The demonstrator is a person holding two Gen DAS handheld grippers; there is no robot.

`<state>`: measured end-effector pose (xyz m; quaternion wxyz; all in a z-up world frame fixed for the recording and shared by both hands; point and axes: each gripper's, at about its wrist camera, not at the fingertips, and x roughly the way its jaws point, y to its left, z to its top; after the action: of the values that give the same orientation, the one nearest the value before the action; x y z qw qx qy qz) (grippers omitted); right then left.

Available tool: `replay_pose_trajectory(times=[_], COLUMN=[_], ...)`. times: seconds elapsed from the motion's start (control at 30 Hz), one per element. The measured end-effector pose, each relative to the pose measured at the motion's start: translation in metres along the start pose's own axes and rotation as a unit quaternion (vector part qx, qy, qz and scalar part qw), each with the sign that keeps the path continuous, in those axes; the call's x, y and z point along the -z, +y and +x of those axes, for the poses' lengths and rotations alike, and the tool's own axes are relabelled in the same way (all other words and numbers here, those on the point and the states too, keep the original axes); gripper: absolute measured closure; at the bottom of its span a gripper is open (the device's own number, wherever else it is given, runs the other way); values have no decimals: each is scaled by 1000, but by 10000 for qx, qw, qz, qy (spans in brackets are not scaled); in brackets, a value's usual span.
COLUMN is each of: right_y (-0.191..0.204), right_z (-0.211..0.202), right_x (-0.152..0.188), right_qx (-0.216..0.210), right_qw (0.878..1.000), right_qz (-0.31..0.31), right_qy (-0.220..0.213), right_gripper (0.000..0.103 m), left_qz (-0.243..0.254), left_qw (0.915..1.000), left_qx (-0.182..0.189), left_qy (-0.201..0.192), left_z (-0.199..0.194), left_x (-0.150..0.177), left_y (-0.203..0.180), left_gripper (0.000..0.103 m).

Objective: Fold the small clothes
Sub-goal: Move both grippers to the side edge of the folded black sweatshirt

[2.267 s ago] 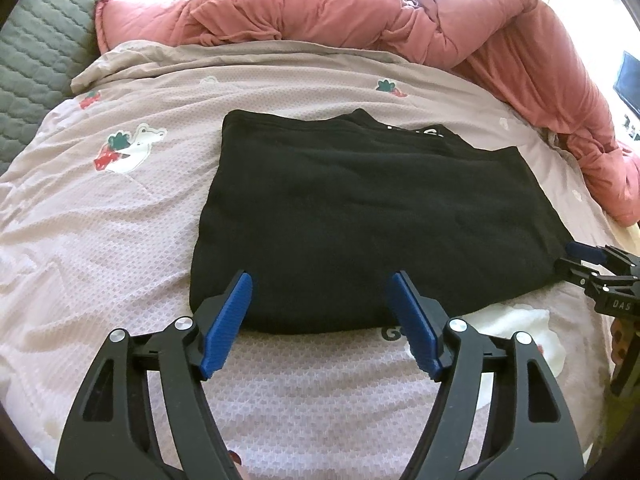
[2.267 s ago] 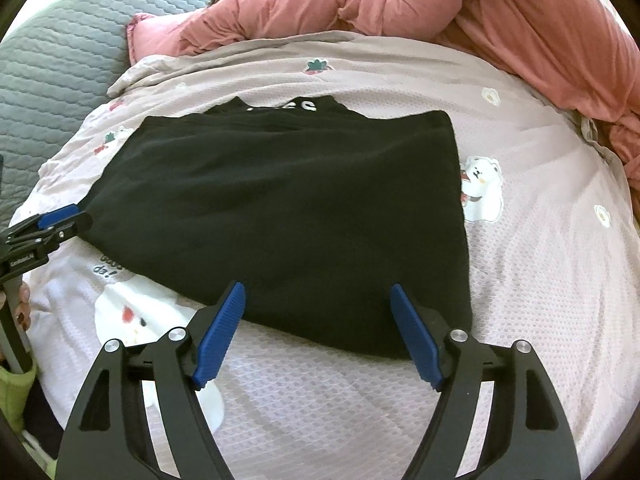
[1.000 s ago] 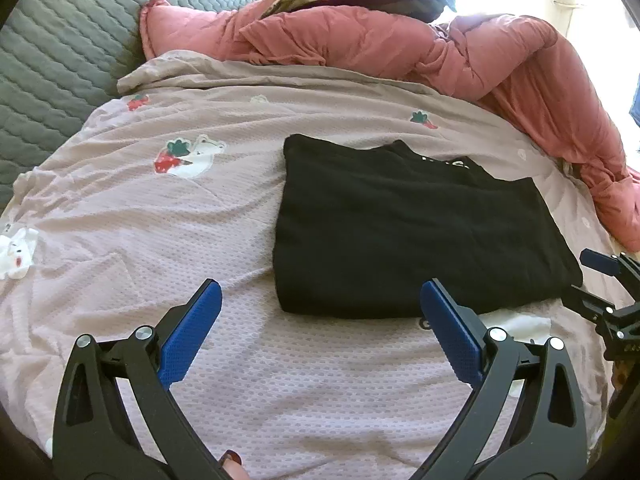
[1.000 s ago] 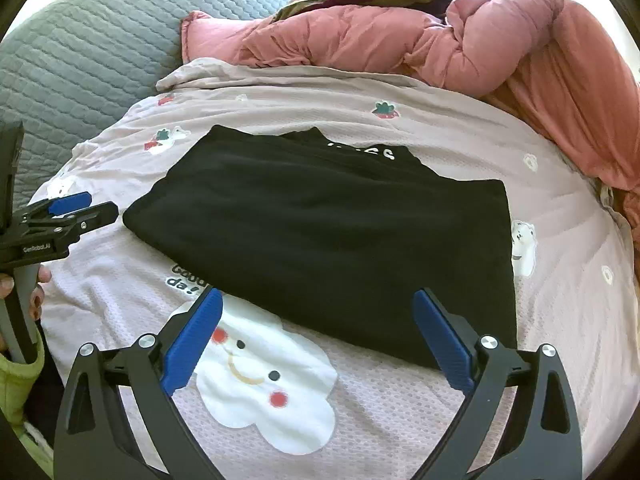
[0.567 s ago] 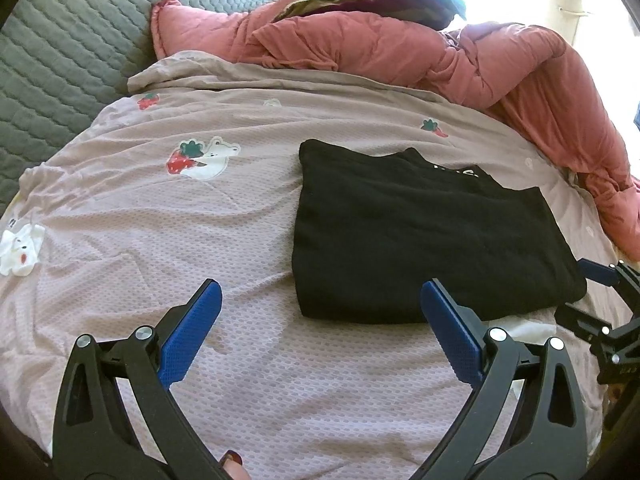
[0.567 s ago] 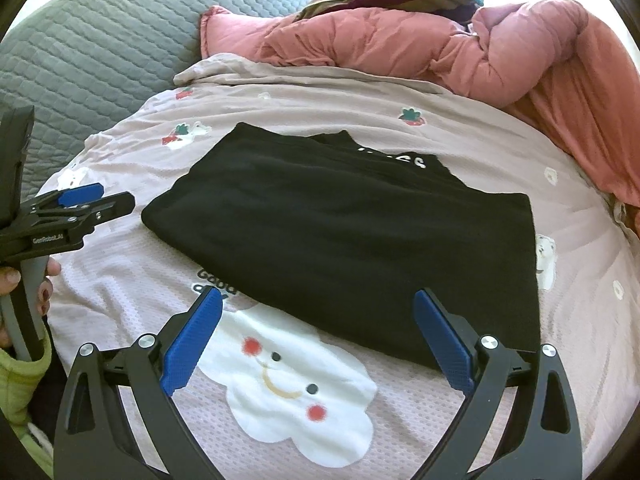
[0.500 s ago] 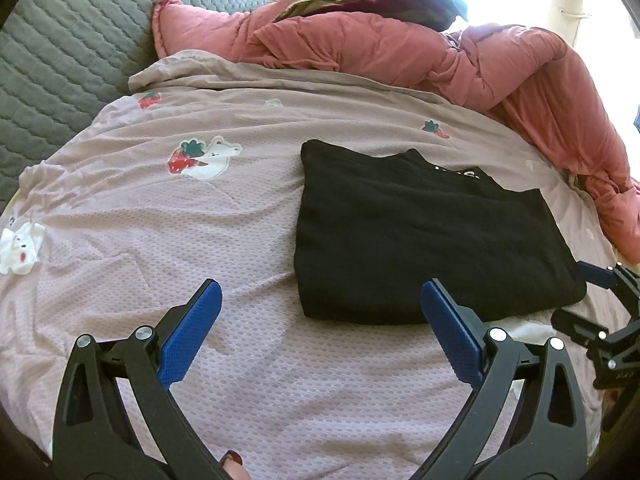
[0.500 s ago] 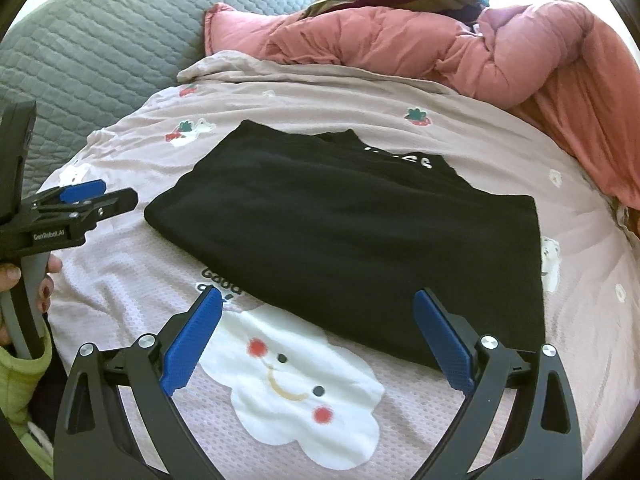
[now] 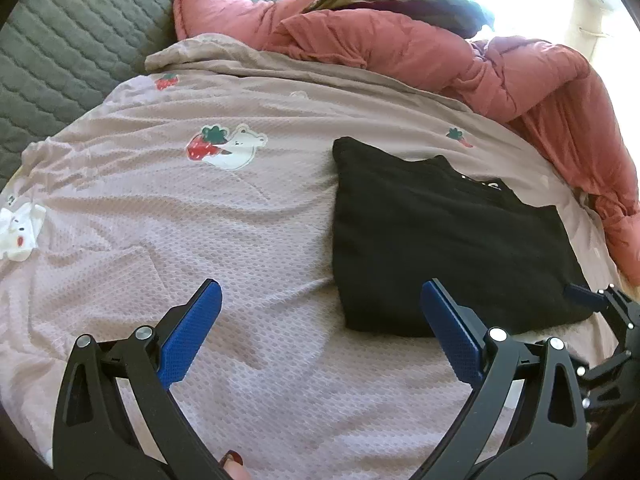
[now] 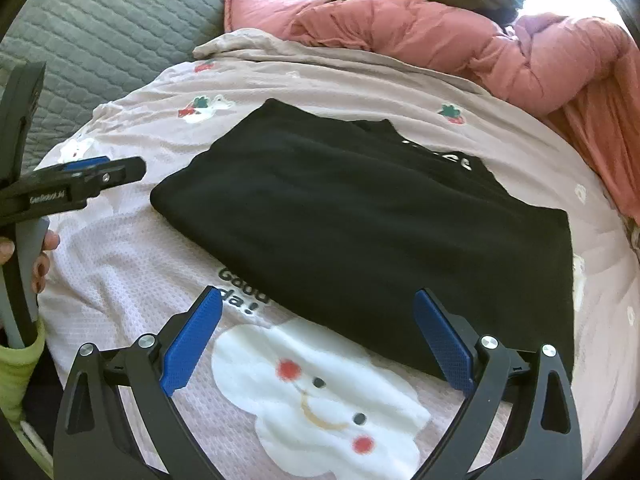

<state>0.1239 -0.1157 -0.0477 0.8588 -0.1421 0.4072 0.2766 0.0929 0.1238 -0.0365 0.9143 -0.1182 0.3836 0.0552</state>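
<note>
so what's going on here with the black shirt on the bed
A person is folding clothes with a handheld claw in each hand. The black garment lies folded into a flat rectangle on the pink cartoon-print bedspread. Both the left claw and the right claw are open, hold nothing and hover just short of the garment. A bunched pink duvet sits behind.

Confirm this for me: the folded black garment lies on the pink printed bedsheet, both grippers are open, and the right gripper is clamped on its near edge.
Wrong on one point: the right gripper grips nothing. In the right wrist view its jaws stand wide apart above the bedsheet, short of the black garment. The left gripper is open too, and the garment lies folded on the sheet.
</note>
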Motion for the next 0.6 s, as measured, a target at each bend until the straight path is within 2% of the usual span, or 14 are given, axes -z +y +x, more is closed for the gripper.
replay_pose_trajectory(times=[0.33, 0.6], right_y=[27, 52], right_z=[21, 39], right_x=[-11, -21], right_qx=[-159, -75], right_qw=[9994, 9974], right_qz=[-317, -716], right_qy=[42, 20], right_gripper=[7, 7], left_qz=[-153, -46], left_qw=[9999, 9998], left_qx=[-75, -145], left_qy=[-12, 119], left_z=[12, 32], left_x=[-27, -48], left_y=[16, 18], left_gripper=[10, 10])
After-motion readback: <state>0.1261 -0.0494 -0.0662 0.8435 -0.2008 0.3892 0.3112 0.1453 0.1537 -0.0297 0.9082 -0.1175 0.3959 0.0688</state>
